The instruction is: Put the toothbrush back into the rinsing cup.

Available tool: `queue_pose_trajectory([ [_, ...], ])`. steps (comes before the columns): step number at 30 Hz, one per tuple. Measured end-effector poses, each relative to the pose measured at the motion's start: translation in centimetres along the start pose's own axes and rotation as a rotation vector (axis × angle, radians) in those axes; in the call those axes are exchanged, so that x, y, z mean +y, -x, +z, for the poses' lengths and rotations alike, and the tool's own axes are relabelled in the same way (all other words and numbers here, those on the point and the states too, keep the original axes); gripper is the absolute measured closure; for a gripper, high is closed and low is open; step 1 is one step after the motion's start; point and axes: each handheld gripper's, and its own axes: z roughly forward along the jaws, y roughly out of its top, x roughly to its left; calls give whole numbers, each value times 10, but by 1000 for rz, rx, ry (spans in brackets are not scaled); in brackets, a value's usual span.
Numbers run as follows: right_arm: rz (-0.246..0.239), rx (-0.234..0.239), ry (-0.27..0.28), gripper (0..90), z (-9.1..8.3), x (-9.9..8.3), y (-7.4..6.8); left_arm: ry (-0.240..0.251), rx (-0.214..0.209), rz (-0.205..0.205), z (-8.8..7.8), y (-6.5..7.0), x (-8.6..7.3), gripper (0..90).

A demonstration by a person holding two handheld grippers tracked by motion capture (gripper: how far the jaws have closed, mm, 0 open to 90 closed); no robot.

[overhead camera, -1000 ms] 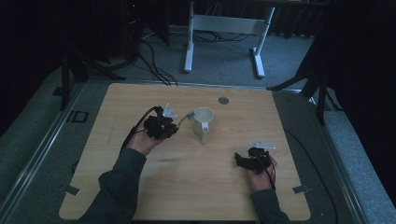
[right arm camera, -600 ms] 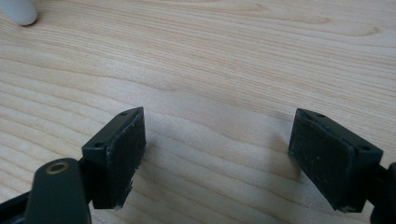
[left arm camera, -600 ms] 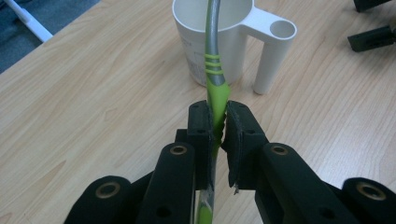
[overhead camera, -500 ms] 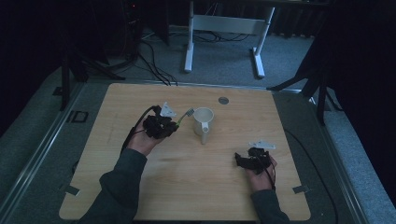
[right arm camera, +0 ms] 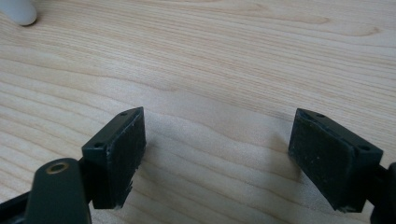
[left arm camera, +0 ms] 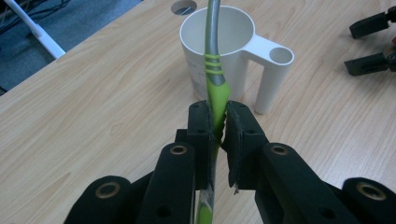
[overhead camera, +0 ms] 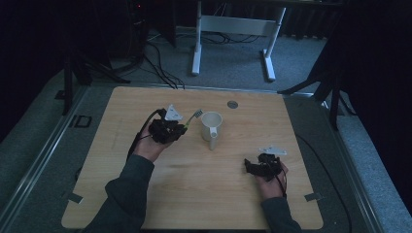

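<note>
- Holding a green-and-grey toothbrush (left arm camera: 214, 79) in our left gripper (left arm camera: 217, 130), jaws pinched tight on the green handle, brush end pointing out over the white cup (left arm camera: 219, 46).
- That cup sits around the middle of the tabletop (overhead camera: 145, 194), a bit toward the far edge, with its hollow side handle (left arm camera: 271, 74) sticking out toward the near edge.
- Our right gripper (right arm camera: 217, 149) is parked near the right edge, closer to the near-right corner, jaws spread wide with nothing between them, just bare wood.
- Stuff that could go wrong, as far as we can judge:
- The grip is low on a skinny, slick handle, so the toothbrush could swivel in the pads when the head bumps the rim.
- Coming in too low or too fast could shove the cup or tip it over, since it looks light and nothing is steadying it.
- Letting go before the head is properly inside would probably drop the brush on the tabletop instead.
- Our right gripper is well apart from the cup, so no quick save from that side.
</note>
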Motion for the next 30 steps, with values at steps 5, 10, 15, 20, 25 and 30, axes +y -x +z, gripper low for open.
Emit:
queue_pose_trajectory([
  [5, 0, 0, 0, 184, 0, 0, 0, 13, -1, -5, 0, 1, 0, 810],
  [10, 0, 0, 0, 184, 0, 0, 0, 28, -1, -13, 0, 2, 1, 809],
  [15, 0, 0, 0, 184, 0, 0, 0, 41, -1, -19, -1, 2, 1, 809],
  [20, 0, 0, 0, 184, 0, 0, 0, 55, 4, -24, -2, 2, 1, 809],
  [25, 0, 0, 0, 184, 0, 0, 0, 70, 10, -29, -3, 2, 2, 809],
  [30, 0, 0, 0, 184, 0, 0, 0, 80, 9, -38, -3, 3, 3, 809],
])
